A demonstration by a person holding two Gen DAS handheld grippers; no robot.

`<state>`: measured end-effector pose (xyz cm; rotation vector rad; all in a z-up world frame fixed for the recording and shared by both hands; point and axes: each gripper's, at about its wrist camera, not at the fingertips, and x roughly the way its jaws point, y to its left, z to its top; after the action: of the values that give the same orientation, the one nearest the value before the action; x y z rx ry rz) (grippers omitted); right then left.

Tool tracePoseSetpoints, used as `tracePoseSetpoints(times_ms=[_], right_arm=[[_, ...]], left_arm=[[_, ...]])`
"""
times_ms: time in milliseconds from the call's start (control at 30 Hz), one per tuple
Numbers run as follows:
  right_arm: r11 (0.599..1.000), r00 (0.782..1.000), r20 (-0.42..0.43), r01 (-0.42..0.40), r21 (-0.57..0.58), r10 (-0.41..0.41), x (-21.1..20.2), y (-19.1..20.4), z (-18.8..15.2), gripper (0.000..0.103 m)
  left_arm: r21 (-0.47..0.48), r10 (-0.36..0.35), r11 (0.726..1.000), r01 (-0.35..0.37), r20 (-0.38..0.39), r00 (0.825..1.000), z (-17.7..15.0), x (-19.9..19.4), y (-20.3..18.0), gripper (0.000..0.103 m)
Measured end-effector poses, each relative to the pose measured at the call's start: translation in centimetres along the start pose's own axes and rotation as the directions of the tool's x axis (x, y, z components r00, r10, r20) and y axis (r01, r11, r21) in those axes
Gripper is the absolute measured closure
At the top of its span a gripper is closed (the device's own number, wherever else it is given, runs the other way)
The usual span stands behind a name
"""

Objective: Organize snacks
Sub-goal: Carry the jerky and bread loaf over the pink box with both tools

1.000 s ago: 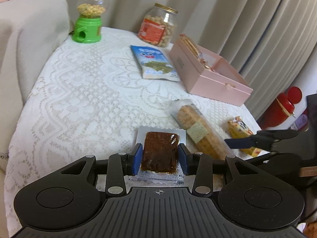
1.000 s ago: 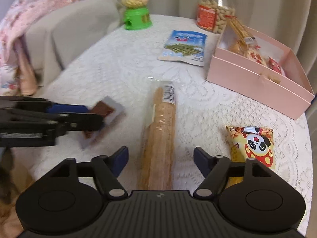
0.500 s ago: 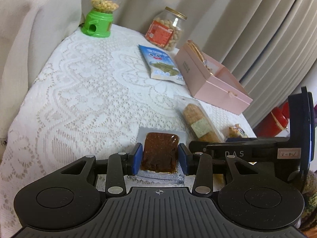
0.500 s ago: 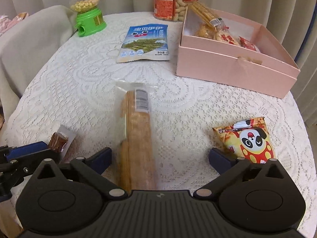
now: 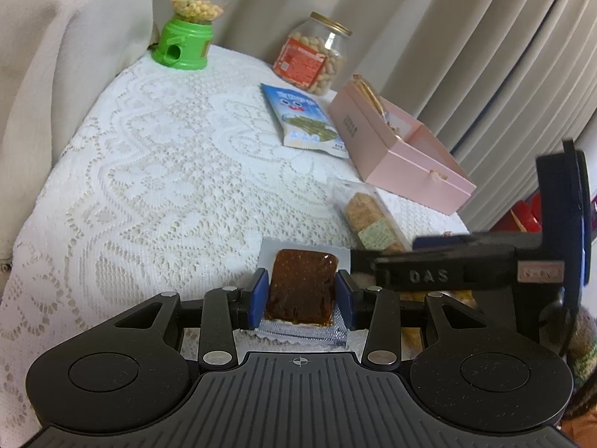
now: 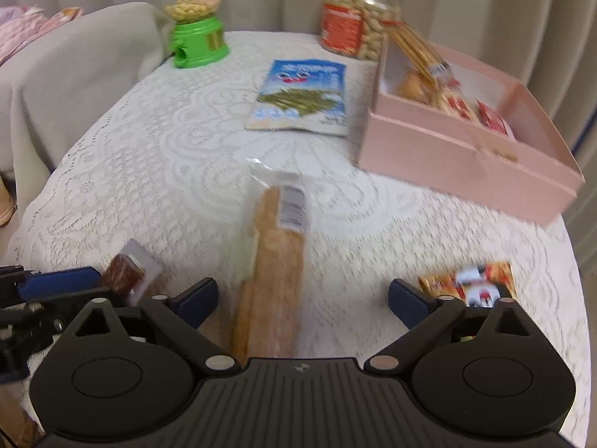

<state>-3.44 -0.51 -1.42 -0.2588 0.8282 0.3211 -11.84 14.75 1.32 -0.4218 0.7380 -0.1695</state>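
Observation:
My left gripper [image 5: 301, 298] is shut on a brown snack bar in clear wrap [image 5: 301, 286], held above the near table edge; it also shows in the right wrist view [image 6: 125, 274]. My right gripper [image 6: 303, 300] is open, its fingers either side of a long cracker pack [image 6: 278, 257] lying on the lace tablecloth; the pack also shows in the left wrist view [image 5: 367, 216]. A pink box [image 6: 470, 156] holding several snacks stands at the right. A blue seaweed snack bag [image 6: 300, 97] lies in front of it. A panda snack packet [image 6: 472, 283] lies at the near right.
A green candy dispenser [image 6: 196, 37] and a peanut jar [image 6: 358, 24] stand at the table's far edge. A grey cushioned seat [image 6: 67, 78] is at the left. Curtains [image 5: 466, 37] hang behind the table.
My right gripper has moved forward along the cracker pack and opened wider. My left gripper still holds the brown bar and has shifted slightly.

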Motion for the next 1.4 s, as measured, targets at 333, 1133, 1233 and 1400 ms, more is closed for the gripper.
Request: tracePoseSetpoints(times_ms=[333, 1133, 1233, 1400], right_arm=[[0.997, 0.999, 0.034, -0.036, -0.07, 0.038, -1.1, 0.8, 0.7, 0.07], [0.986, 0.9, 0.433, -0.115, 0.122, 0.051, -17.3, -10.4, -0.3, 0.073], [0.986, 0.879, 0.476, -0.098, 0.137, 0.021, -18.8, -11.8, -0.6, 0.073], [0.986, 0.868, 0.496, -0.084, 0.146, 0.001, -20.0, -13.6, -0.6, 0.073]], left_arm=[[0.041, 0.041, 0.998, -0.04, -0.015, 0.999, 0.1, 0.2, -1.1, 0.059], [0.399, -0.014, 0.916, -0.045, 0.144, 0.989, 4.9, -4.0, -15.3, 0.059], [0.443, -0.04, 0.896, -0.028, 0.143, 0.989, 6.3, -3.3, -16.7, 0.059], [0.421, -0.087, 0.907, 0.003, 0.179, 0.98, 11.8, -1.7, -18.0, 0.059]])
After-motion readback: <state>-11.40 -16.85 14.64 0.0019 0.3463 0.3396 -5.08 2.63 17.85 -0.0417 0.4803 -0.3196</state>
